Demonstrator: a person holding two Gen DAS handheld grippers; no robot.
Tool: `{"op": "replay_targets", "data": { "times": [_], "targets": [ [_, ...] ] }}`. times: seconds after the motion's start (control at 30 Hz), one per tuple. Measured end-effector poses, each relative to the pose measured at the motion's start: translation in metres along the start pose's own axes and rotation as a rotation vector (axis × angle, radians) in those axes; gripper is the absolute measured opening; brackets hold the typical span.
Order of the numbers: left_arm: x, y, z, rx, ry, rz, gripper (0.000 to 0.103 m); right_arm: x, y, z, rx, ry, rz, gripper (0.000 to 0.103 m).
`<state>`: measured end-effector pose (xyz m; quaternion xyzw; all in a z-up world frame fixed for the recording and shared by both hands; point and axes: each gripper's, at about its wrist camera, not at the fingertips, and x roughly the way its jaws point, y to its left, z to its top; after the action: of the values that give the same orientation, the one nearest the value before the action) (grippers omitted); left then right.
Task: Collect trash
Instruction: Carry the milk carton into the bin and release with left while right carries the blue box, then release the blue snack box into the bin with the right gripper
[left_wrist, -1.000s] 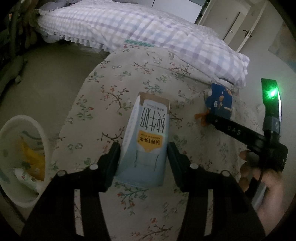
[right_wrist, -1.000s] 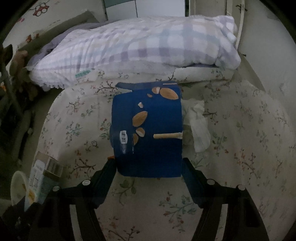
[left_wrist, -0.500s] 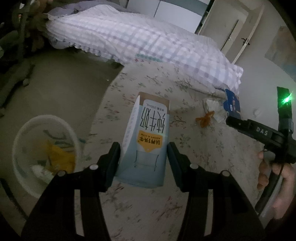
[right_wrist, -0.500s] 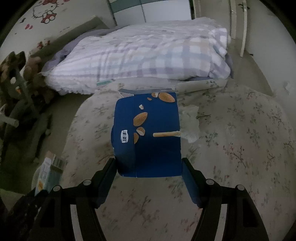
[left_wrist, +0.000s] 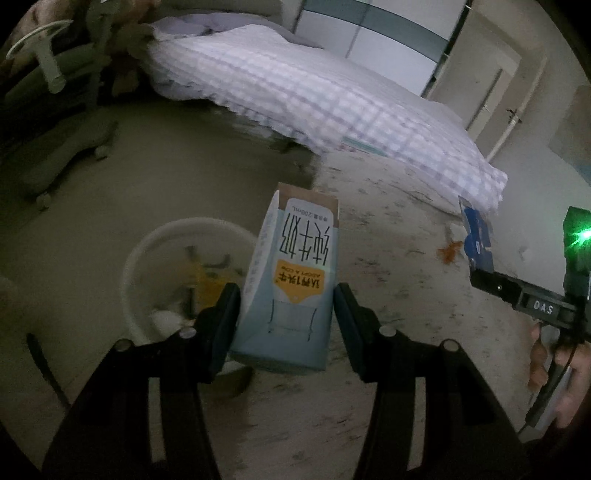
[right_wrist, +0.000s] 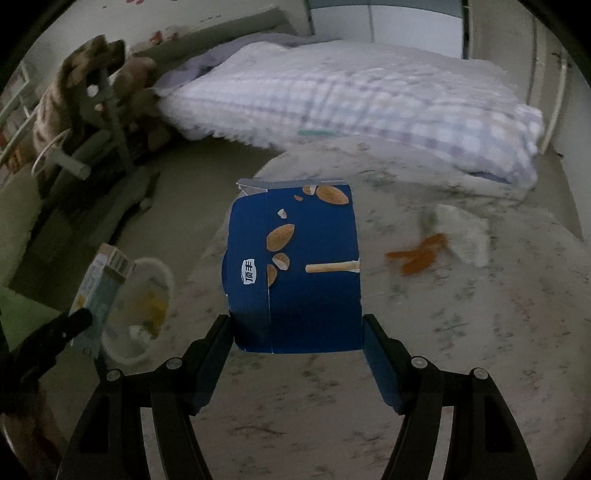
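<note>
While my left gripper (left_wrist: 286, 314) clamps the pale milk carton (left_wrist: 291, 280) between its fingers, the carton hangs beside the white trash bin's (left_wrist: 147, 240) rim. My right gripper (right_wrist: 297, 347) pinches the blue snack box (right_wrist: 295, 269) above the floral bedspread (right_wrist: 461, 332), orange peel (right_wrist: 417, 254) and tissue (right_wrist: 461, 232) lying beyond.

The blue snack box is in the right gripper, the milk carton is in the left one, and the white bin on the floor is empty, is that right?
Not quite: the white bin isn't empty. The left wrist view shows yellow and white rubbish inside it. The rest holds: the right gripper grips the blue snack box, and the left gripper grips the milk carton.
</note>
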<state>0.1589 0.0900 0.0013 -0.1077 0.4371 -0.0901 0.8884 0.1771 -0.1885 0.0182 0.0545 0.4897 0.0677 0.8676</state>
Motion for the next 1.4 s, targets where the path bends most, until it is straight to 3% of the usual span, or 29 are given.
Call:
{"op": "replay_targets", "data": {
  "times": [0.4,0.6,0.7,0.97,1.17,1.4],
  "targets": [
    [-0.009,0.077,-0.007,-0.108,-0.006,0.061,0.054,0.035,0.064,-0.004,-0.065,0.047,0.061,0.071],
    [-0.003,0.089,-0.008,-0.139,-0.048,0.031,0.056,0.045,0.084,-0.007,-0.082,0.059,0.081,0.071],
    [-0.003,0.087,-0.006,-0.159,-0.052,0.034,0.079,0.047,0.089,-0.006,-0.088,0.055,0.087,0.071],
    [-0.011,0.093,-0.009,-0.124,-0.043,0.172,0.084,0.049,0.102,-0.007,-0.102,0.060,0.103,0.071],
    [-0.018,0.104,-0.018,-0.112,-0.012,0.282,0.094,0.064,0.121,-0.011,-0.130,0.087,0.101,0.071],
    [-0.020,0.111,-0.017,-0.111,0.013,0.335,0.098,0.085,0.150,-0.013,-0.141,0.122,0.156,0.072]
  ]
}}
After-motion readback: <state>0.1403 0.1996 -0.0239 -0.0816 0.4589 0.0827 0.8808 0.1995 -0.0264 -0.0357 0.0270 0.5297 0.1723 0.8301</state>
